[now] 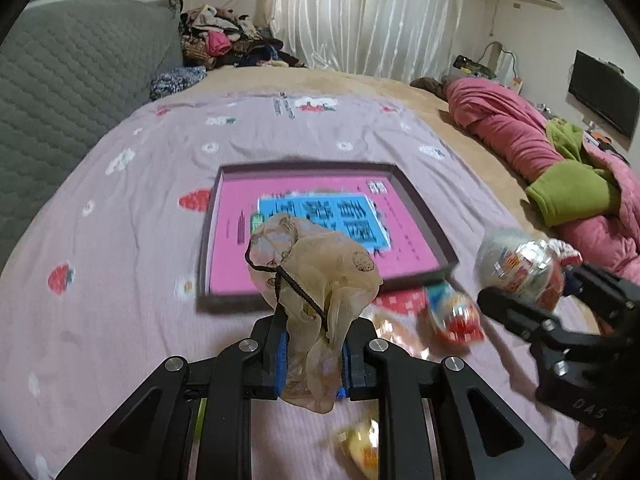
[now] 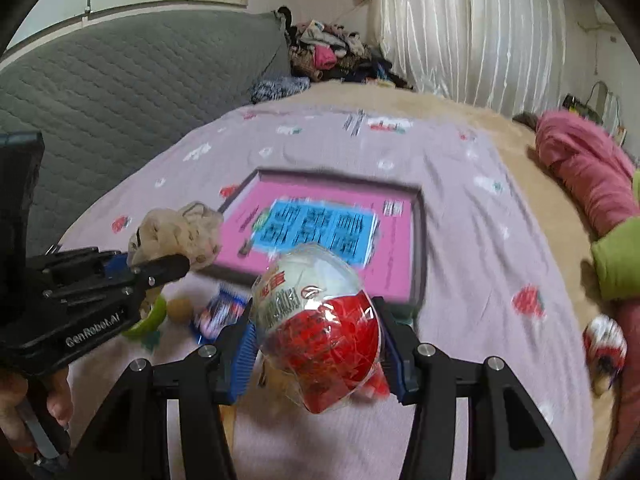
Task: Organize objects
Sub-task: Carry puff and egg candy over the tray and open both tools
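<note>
Both grippers loaded & off the bed: L gripper (image 1: 312, 354) clamped on beige drawstring pouch (image 1: 312, 276), R gripper (image 2: 318, 354) clamped on wrapped egg toy (image 2: 320, 332); tray (image 1: 420, 208) lies straight ahead of both, L looks nearer.

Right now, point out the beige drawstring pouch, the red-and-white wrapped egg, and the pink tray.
beige drawstring pouch (image 1: 316, 276), left wrist view, on its crumpled cloth above the fingers.
red-and-white wrapped egg (image 2: 320, 328), right wrist view, on its middle, where white meets red.
pink tray (image 1: 416, 204), left wrist view, on its dark right rim.
</note>
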A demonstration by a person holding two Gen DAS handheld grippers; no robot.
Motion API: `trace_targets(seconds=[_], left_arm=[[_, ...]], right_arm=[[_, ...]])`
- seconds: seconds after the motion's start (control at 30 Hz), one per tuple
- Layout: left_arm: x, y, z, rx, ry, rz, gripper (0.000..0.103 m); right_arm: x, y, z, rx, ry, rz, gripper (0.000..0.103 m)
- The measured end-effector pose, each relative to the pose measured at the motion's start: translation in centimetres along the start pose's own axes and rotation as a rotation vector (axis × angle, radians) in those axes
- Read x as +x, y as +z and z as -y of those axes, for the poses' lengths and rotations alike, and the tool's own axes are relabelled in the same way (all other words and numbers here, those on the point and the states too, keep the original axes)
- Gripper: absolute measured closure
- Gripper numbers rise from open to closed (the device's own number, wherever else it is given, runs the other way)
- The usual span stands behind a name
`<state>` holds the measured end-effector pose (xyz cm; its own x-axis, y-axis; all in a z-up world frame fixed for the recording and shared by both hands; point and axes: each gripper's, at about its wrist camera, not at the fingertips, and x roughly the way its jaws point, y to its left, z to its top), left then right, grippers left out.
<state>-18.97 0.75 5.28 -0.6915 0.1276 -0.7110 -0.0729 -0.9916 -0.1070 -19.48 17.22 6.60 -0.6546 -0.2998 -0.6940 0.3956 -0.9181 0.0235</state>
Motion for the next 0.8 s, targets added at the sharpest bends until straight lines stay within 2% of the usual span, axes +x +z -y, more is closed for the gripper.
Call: trace_targets(seconds=[0.27, 0.5, 0.63, 0.8], left_arm=[[3.6, 6.8, -0.7, -0.002, 0.009, 0.024, 0.083], [8.0, 11.9, -1.1, 0.002, 0.038, 0.034, 0.083], [11.7, 13.3, -1.9, -0.020, 0.040, 0.006, 0.083], [15.5, 13.4, -3.2, -0.063, 0.018, -0.021, 0.083]], right_arm=[[1.2, 6.5, 1.8, -0.010, -0.019, 0.065, 0.050], [5.3, 10.7, 3.8, -0.014, -0.029, 0.075, 0.050], [9.3, 12.1, 5.1, -0.017, -0.023, 0.044, 0.050], [14.1, 12.0, 6.3, 0.010, 0.016, 0.000, 0.050]])
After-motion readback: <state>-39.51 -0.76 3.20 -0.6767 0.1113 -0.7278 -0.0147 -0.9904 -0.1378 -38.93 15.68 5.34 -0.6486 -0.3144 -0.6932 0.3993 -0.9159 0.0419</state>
